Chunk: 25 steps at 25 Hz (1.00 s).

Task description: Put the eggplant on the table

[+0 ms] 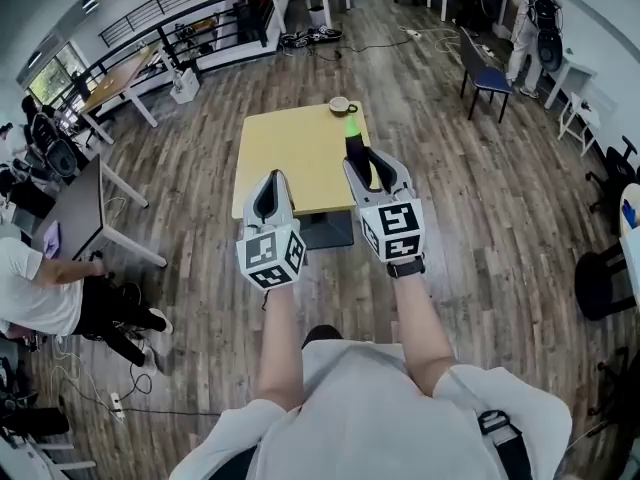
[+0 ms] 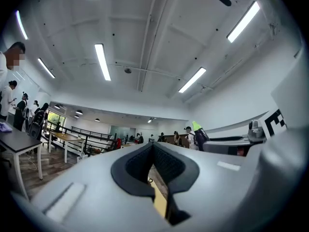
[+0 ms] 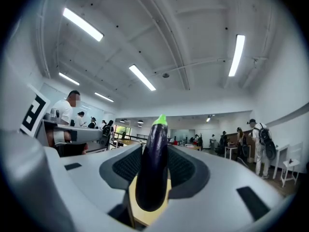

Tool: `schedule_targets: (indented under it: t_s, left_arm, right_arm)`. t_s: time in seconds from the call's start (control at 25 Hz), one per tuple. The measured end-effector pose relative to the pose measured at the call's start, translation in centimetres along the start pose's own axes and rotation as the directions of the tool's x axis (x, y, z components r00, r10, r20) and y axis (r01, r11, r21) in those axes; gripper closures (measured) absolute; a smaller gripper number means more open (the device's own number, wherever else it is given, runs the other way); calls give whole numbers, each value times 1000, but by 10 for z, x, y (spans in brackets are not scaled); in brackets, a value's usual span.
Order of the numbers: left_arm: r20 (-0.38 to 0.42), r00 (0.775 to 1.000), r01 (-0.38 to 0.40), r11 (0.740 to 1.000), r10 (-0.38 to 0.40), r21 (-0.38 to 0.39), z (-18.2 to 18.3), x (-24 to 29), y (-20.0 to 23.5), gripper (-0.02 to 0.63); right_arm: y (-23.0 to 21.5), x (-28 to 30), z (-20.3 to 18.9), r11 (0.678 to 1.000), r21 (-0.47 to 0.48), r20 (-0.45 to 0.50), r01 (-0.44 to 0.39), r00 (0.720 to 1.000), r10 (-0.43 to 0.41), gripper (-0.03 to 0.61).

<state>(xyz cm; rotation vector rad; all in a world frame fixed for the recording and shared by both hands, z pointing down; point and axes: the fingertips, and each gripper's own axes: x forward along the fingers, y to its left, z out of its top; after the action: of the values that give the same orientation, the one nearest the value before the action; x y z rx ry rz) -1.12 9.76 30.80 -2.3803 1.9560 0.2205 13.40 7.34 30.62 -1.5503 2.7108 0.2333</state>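
Eggplant (image 3: 152, 163): dark purple, glossy, bright green stem end. It was pinched at mid-body between the pads of the right gripper (image 1: 366, 160), lying along the jaws with the stem end poking out past their tips.

- Handling, as a guess: light, fairly stiff, smooth skin that could slip under a loose pinch. The thick middle looked the best place to hold, as held here. Too hard a squeeze might bruise it. Whether it was real or a toy could not be told.
- Place: in the air over the right edge of the yellow table (image 1: 290, 158), about halfway along that edge and not resting on it.
- A cup (image 1: 340, 105) stood on the far edge near the far right corner, apart from the eggplant.
- Left gripper (image 1: 273, 180): over the near edge, jaws pressed together at the tips with nothing between them.

Views:
- Only the right gripper view showed the pads on either side of the eggplant.
- Only the head view showed where the eggplant hung over the table, and the cup.
- The left gripper view caught just the green tip, off to its right.
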Motion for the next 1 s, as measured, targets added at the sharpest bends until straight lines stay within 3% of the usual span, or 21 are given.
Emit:
schedule_targets:
  t_s: [0.4,0.76,1.0]
  left_arm:
    - [-37,999,-6,1000,5,-31,-30,61,25,604]
    - [26,1000,-10,999,11,-41,-15,168,104,604]
    - [20,1000,12,999,-11,-48,-27,222,155,604]
  right_arm:
    - [-19,65,-35,999,32,-69,-25,997,27,413]
    - [-30,192,-26,1000,0,-45,-27,999,27,413]
    - [-17,268,-38,999,-6,-66,-36,997,36,413]
